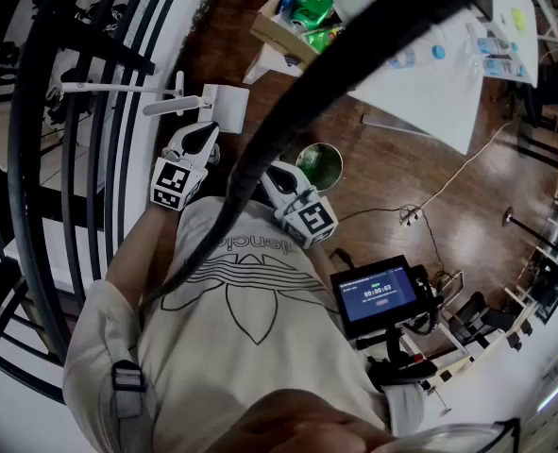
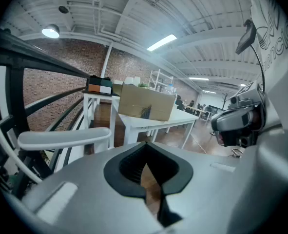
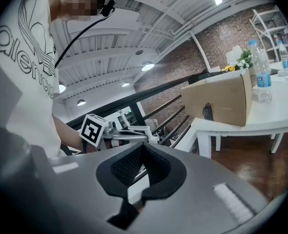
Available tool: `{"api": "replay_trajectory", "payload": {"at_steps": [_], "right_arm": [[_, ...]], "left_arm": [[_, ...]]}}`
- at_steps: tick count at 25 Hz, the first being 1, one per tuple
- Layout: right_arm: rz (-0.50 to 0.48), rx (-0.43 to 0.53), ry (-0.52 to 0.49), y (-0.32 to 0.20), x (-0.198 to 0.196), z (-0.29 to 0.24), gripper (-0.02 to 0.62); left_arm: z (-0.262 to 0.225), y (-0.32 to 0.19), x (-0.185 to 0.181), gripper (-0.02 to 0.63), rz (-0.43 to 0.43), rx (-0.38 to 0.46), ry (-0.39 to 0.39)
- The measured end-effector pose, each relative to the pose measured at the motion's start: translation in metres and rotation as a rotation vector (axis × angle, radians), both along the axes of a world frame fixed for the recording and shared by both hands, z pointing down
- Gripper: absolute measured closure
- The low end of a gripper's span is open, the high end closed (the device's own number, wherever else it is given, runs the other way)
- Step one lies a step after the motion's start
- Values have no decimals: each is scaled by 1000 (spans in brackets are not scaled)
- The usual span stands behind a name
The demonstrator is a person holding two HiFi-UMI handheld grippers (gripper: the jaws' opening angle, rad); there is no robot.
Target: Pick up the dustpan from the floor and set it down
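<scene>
The white dustpan [image 1: 226, 108] with its long white handle [image 1: 109, 88] is beside the black railing, just ahead of my left gripper [image 1: 201, 136]. In the left gripper view the handle [image 2: 61, 138] runs past on the left, apart from the jaws. My left gripper [image 2: 153, 189] is shut with nothing between its pads. My right gripper [image 1: 275, 174] is held in front of the person's chest, beside the left one, and is also shut and empty [image 3: 136, 191]. From the right gripper view I see the left gripper's marker cube [image 3: 93, 129].
A black railing [image 1: 33, 159] curves along the left. A green bin [image 1: 318, 164] stands on the wooden floor just right of the grippers. A white table [image 1: 430, 74] carries a cardboard box [image 3: 217, 102] and bottles [image 3: 258, 72]. A screen device [image 1: 380, 296] hangs at the person's right.
</scene>
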State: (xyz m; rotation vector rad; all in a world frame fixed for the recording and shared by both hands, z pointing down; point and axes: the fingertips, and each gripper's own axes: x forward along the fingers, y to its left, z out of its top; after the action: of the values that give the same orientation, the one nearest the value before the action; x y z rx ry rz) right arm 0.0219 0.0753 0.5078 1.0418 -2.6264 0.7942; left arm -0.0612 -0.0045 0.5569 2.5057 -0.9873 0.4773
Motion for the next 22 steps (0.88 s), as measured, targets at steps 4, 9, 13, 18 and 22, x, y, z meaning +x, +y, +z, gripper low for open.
{"api": "replay_trajectory", "payload": {"at_steps": [4, 9, 13, 18, 22], "right_arm": [[7, -64, -11, 2, -12, 12, 594], [39, -162, 10, 28, -11, 48, 594], [81, -231, 42, 48, -9, 66, 594], [115, -252, 24, 51, -10, 56, 594], [115, -239, 36, 55, -5, 62, 594]], "left_arm": [[48, -32, -38, 301, -159, 30, -90], [118, -70, -62, 141, -211, 50, -192], [132, -99, -43, 127, -137, 117, -135], [137, -108, -25, 555, -31, 116, -218], [139, -102, -30, 560, -74, 45, -233]]}}
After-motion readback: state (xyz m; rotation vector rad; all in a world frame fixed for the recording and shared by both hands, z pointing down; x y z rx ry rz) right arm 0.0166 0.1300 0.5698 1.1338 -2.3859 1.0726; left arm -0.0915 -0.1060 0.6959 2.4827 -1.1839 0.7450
